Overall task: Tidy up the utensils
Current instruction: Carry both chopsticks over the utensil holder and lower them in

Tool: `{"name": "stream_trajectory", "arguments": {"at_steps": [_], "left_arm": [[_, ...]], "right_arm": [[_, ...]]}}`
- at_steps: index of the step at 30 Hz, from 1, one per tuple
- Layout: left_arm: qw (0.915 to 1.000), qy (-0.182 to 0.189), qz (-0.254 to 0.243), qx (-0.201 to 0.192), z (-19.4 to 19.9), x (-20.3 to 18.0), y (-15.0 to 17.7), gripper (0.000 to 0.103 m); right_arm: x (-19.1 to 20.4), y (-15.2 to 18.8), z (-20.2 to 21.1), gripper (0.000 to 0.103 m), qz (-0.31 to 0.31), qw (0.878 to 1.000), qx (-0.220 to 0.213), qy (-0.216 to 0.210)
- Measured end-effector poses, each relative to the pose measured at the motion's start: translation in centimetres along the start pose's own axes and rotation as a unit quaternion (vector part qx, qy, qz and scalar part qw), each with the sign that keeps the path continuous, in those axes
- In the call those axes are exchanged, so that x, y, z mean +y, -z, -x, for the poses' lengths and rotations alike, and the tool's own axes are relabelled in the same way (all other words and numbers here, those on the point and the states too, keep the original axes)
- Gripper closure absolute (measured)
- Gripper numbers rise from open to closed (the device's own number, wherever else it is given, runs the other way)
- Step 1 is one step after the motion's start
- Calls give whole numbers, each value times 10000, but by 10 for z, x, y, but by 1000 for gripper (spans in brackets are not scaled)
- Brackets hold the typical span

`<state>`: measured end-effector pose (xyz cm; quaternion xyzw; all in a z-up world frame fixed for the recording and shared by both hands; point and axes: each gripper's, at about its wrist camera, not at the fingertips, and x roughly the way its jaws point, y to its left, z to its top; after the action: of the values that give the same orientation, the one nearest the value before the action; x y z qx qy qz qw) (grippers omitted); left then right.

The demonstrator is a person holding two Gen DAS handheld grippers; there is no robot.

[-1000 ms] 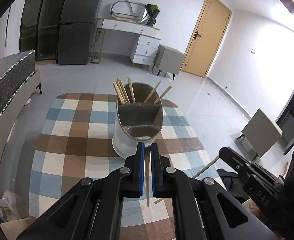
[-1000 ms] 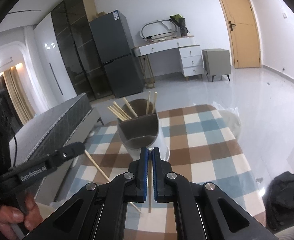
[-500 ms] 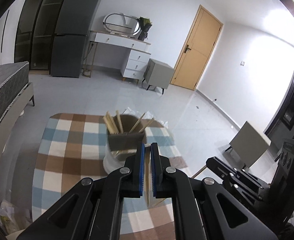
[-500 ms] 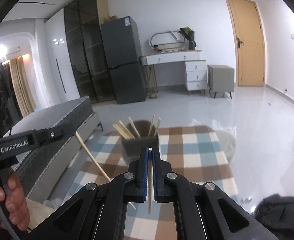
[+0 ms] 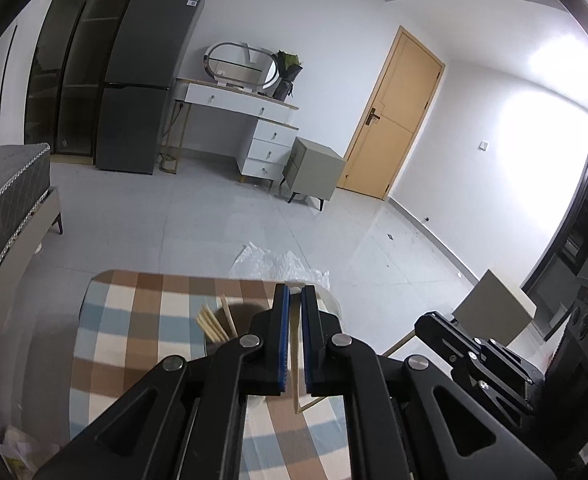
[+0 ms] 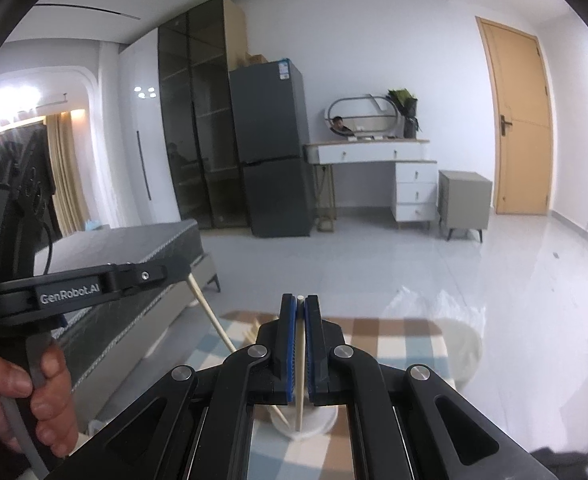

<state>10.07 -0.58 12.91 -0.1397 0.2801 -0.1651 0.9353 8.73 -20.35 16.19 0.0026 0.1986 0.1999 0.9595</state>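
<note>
Checked tablecloth [image 5: 142,344] in blue, brown and white covered the table below both grippers. On it stood the white utensil holder [image 6: 314,420], mostly hidden behind the gripper bodies; only its base showed in the right wrist view, and its dark mouth with a bundle of chopsticks [image 5: 214,326] in the left wrist view.

Left gripper [image 5: 293,300] was above the holder, blue pads pressed onto a single pale chopstick [image 5: 294,368] that ran upright between them, lower end poking out below. In the right wrist view the same left gripper [image 6: 174,270] appeared at the left edge with its chopstick [image 6: 210,314] slanting downward.

Right gripper [image 6: 301,306] was likewise clamped on its own chopstick [image 6: 300,364] (held near vertical, tip over the holder's base).
</note>
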Motion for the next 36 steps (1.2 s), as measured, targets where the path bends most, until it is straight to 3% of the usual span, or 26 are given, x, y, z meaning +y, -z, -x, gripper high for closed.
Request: {"name": "stream_trajectory", "arguments": {"at_steps": [13, 24, 36], "left_arm": [[9996, -250, -126, -61, -45, 24, -41, 102], [9993, -318, -123, 168, -80, 39, -30, 102], [9983, -314, -144, 462, -90, 41, -13, 102]], "right_arm": [[-22, -40, -62, 100, -96, 9999, -22, -103], [-24, -36, -99, 100, -34, 9996, 191, -191], [-28, -11, -122, 100, -79, 9982, 558, -203]]}}
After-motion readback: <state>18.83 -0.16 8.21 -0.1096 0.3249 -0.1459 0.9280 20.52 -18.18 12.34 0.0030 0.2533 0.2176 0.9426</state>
